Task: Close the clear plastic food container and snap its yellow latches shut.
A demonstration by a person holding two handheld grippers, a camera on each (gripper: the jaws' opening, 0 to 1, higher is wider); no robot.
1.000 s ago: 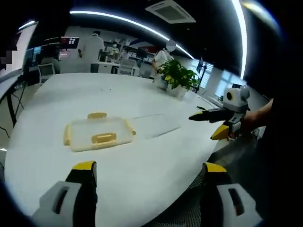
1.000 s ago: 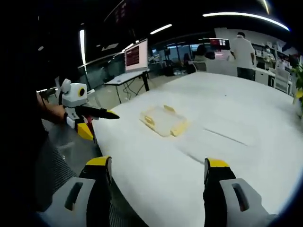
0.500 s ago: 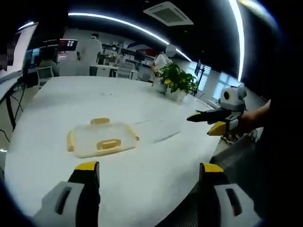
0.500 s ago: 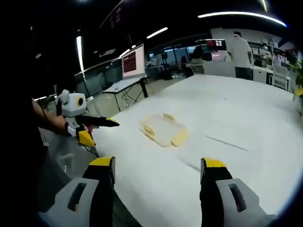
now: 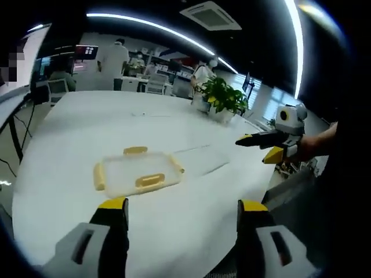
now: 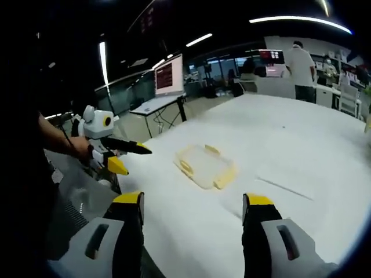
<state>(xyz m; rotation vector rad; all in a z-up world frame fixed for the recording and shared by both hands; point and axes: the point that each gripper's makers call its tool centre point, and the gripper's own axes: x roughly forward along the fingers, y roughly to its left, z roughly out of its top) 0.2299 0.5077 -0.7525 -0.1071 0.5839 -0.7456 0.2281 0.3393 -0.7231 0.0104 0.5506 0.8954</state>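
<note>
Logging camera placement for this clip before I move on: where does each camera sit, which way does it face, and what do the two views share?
Left gripper view: rides the left gripper, looking across the white table at the container; a forearm holding the right gripper enters from the right.
Right gripper view: rides the right gripper, facing the container from the other side; a hand holds the left gripper.
Shared: table, container, each other's gripper.

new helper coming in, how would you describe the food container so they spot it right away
Start at the big white table. Near its front edge, just ahead of both grippers, the food container lies flat on the tabletop, well short of the potted plant at the far side. It is shallow, rectangular and see-through, and its yellow latches are the only colour on the tabletop.
</note>
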